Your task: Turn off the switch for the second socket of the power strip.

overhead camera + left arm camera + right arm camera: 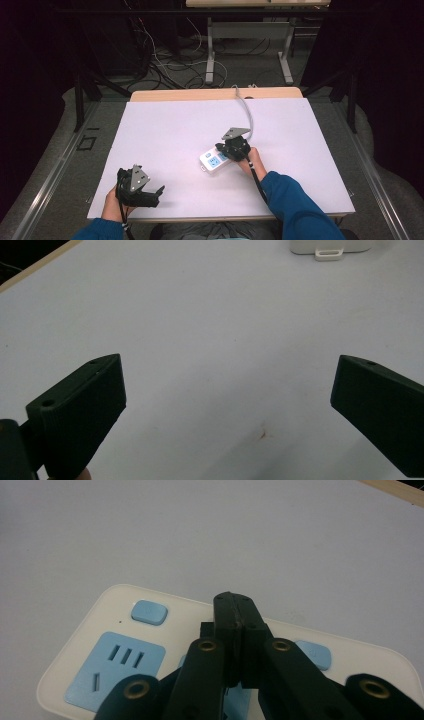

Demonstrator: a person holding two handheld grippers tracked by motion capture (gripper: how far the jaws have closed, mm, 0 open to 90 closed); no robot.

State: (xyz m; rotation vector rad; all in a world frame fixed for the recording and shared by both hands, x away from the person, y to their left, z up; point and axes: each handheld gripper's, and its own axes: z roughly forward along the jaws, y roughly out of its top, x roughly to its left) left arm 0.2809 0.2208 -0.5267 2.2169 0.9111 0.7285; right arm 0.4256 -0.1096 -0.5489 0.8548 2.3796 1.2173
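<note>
A white power strip (212, 161) with light blue sockets and buttons lies near the middle of the white table (170, 130). My right gripper (225, 150) hovers over it with its jaws pressed together. In the right gripper view the shut gripper (234, 604) points down at the power strip (112, 630), between a blue button (149, 612) and another button (316, 654). A small black block shows just behind the jaws; I cannot tell what it is. My left gripper (157, 196) rests near the table's front left, open and empty. In the left gripper view the wide-open gripper (227, 385) faces the power strip's end (330, 247).
A grey cable (247, 112) runs from the power strip to the far table edge (215, 94). Beyond the table stand desk legs (210, 60) and tangled floor cables (165, 65). A small brown mark (263, 431) is on the white surface.
</note>
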